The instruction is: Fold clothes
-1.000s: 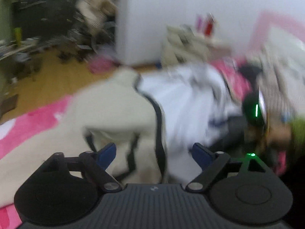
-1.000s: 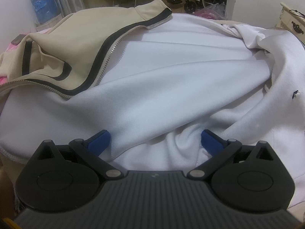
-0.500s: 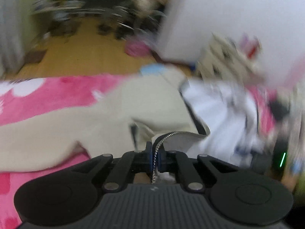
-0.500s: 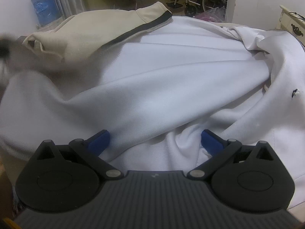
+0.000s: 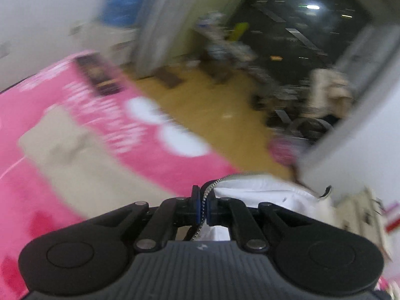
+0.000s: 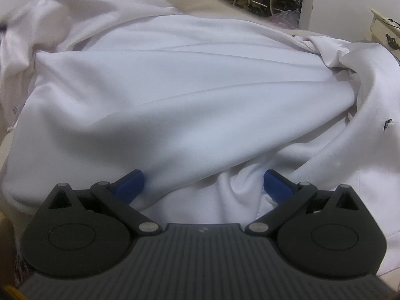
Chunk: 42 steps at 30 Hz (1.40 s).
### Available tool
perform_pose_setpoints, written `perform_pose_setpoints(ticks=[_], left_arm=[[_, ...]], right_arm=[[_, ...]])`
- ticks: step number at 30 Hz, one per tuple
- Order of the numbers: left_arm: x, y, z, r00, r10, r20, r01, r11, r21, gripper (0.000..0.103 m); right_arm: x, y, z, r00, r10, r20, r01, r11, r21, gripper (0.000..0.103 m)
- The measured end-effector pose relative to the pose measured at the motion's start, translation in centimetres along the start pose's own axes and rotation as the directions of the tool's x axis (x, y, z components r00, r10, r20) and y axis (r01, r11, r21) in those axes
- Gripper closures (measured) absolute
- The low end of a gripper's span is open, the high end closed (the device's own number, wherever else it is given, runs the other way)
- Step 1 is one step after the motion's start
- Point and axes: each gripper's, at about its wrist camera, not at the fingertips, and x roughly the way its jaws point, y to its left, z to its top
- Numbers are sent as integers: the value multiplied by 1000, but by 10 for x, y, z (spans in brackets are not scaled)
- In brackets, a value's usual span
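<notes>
Jacket (image 6: 175, 95) lining fills most of the right wrist view, white and creased, with a strip of its beige outer cloth (image 6: 200, 0) showing along the top, blurred. The right gripper (image 6: 203, 185) has its blue pads (image 6: 130, 183) wide apart, a bunched fold of the lining between them; whether either pad touches the cloth is hard to tell. The left gripper (image 5: 203, 207) is clamped on the jacket's zipper edge (image 5: 212, 186), the metal teeth running up between the closed pads. Behind it only a small white piece of the jacket shows; the rest is cut off by the gripper body. Everything beyond is smeared: a pink blanket (image 5: 75, 125) with white blotches, a beige patch (image 5: 55, 137) lying on it, a wooden floor (image 5: 212, 125), and clutter too blurred to name.
</notes>
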Motion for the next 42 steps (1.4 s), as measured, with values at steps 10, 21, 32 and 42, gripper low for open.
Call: perform_pose_setpoints(ticks=[10,21,32,42], left_arm=[[26,51,-18,973,217,-74,-216,976,25,74],[-61,-58,-43,990,-25,139,-47,870,490,23],[-36,-201,-214,807,-224,-546,588,219,779,23],[-1,-205,-262,821,-54,-568,568,183,803,28]], right_arm=[[-2,0,-1,1000,6,2,-6,1000,-8,1],[-51,-30,9,995,94,-34,-91,993,72,1],[-117,-123,-21,987,-75,-143,118,939,322,6],[-96,-158,11,973,-213,-90,227,957,183,12]])
